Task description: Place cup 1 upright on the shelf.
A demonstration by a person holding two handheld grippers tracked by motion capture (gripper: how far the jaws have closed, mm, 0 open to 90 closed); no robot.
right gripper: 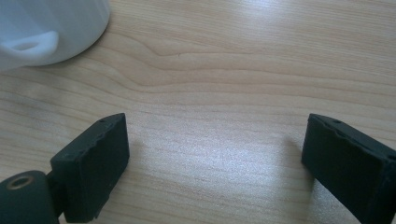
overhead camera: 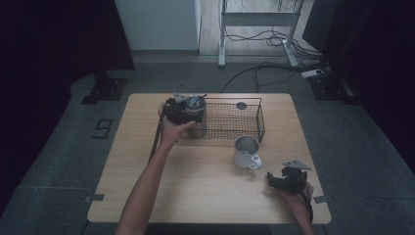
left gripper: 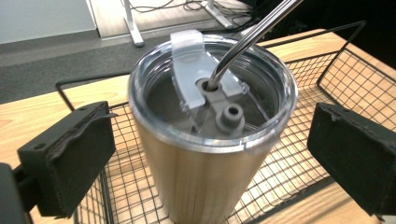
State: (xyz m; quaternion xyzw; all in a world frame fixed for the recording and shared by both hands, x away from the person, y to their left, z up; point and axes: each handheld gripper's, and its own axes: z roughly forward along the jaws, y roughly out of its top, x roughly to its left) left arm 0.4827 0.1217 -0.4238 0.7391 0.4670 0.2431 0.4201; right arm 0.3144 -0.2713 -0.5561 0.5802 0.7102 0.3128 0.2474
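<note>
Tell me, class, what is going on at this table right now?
A person works at a wooden table with a gripper in each hand. The left gripper is at a steel tumbler with a lid and metal straw, standing in a wire basket; its jaws sit open on either side, not pressing it. The right gripper rests open over bare table near a white mug.

A white mug [overhead camera: 246, 152] is seen right of centre on the wooden table [overhead camera: 195, 196], near the table's front half. Beyond the table, cables [overhead camera: 264, 68] are strewn across the grey floor [overhead camera: 63, 147] beside a metal frame [overhead camera: 257, 19].
</note>
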